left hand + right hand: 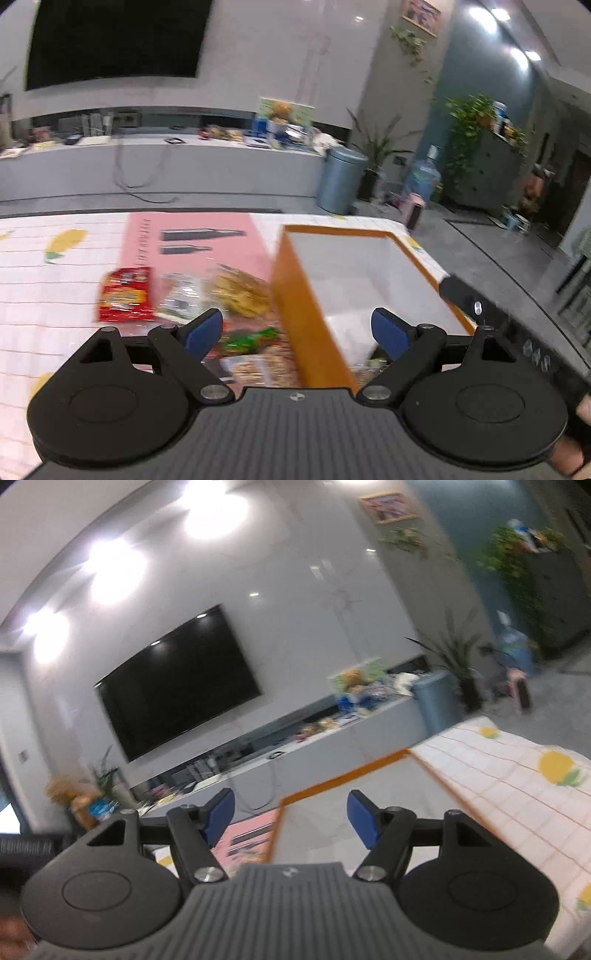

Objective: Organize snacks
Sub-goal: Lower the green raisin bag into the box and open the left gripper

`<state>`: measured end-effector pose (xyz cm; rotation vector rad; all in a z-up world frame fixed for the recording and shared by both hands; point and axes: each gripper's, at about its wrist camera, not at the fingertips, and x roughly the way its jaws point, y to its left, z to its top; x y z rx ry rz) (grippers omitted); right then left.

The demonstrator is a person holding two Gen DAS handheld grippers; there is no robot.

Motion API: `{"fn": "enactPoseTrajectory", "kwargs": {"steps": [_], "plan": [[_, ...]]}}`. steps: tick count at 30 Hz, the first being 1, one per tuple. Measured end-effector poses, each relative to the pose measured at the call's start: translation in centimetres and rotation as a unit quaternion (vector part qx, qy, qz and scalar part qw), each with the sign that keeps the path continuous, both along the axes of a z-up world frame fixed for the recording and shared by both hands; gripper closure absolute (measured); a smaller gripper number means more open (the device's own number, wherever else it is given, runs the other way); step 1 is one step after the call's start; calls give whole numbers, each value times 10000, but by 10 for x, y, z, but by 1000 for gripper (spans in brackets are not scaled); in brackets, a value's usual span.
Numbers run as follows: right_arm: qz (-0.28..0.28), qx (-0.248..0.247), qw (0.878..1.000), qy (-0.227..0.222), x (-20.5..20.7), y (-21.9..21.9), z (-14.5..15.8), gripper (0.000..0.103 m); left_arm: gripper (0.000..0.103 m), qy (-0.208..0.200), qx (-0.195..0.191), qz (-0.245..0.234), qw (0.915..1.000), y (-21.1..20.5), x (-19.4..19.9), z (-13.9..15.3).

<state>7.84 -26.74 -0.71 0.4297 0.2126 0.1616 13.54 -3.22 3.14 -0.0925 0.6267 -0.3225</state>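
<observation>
The left claw (297, 326) stands wide open with nothing between its blue pads, above the near wall of the orange box (295, 295). The right claw (290, 818) is also open and holds nothing, though less wide; it hangs over the box's near corner. The box sits on the right part of the table (55, 295), open side up, its long axis running away from the left camera and slightly rightward. Only the left view shows the snacks: a red bag (125, 293), a clear packet (183, 297), a yellow bag (242, 291) and a green-marked pack (251, 341), lying just left of the box; blur makes their directions uncertain. The right view shows mostly the room and the box's pale inside.
</observation>
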Motion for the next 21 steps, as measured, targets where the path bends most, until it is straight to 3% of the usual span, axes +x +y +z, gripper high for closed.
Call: {"fn": "enactPoseTrajectory", "kwargs": {"steps": [3,7,14,18,21], "plan": [[465,-27,9988,-140,-6,25,1,36,0,-224,393,618,9971,23,-8,8],[789,-220,9965,-154,-10,56,-1,39,0,-209,414,1113,9927,56,-14,7],[1055,-699,9919,-70,-9,98,-12,41,0,-51,209,1403,9899,87,-12,-15],[1179,-1231,9854,0,-7,127,-25,41,0,120,97,1423,9897,99,-11,-32],[1014,-1511,9832,135,-3,149,-42,41,0,169,48,1423,9897,105,-9,-44]]}}
